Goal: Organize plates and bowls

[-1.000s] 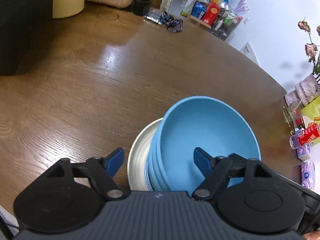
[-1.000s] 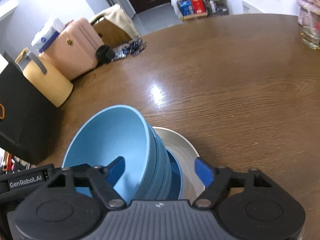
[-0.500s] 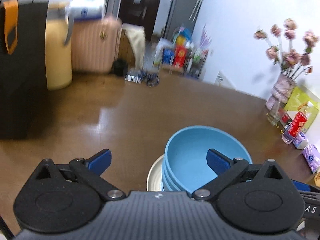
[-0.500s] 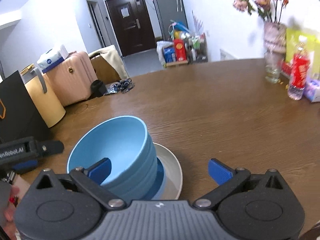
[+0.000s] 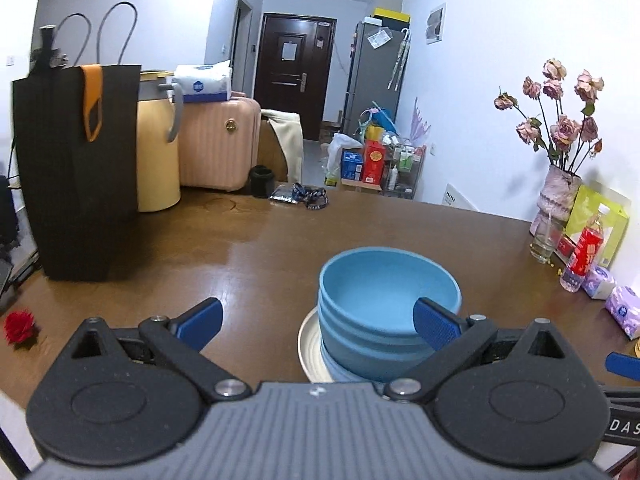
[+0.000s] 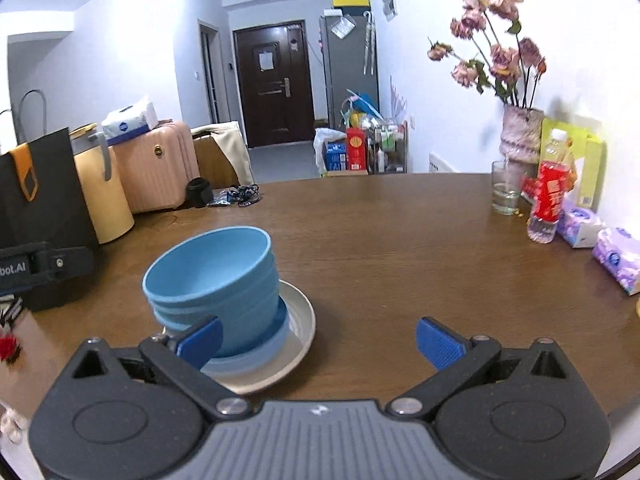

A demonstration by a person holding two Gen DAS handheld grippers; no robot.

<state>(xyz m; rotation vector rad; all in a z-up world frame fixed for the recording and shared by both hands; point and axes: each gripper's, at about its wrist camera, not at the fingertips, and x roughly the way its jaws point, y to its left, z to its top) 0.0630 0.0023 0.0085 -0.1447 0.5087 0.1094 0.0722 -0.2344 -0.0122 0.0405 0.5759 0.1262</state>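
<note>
Both pairs of jaws stand wide apart and hold nothing. We see the nested blue bowls [image 6: 212,280] on the cream plate [image 6: 298,322], mid-tabletop [image 6: 400,248], and we judge stacking finished; next we would check for strays. How many bowls, we cannot count.

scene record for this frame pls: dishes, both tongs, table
bowls: blue bowls nested in one stack
plates: stack sits on a light blue plate over a cream plate
left tongs: open, empty
right tongs: open, empty, stack off to their left
table: brown wood
</note>
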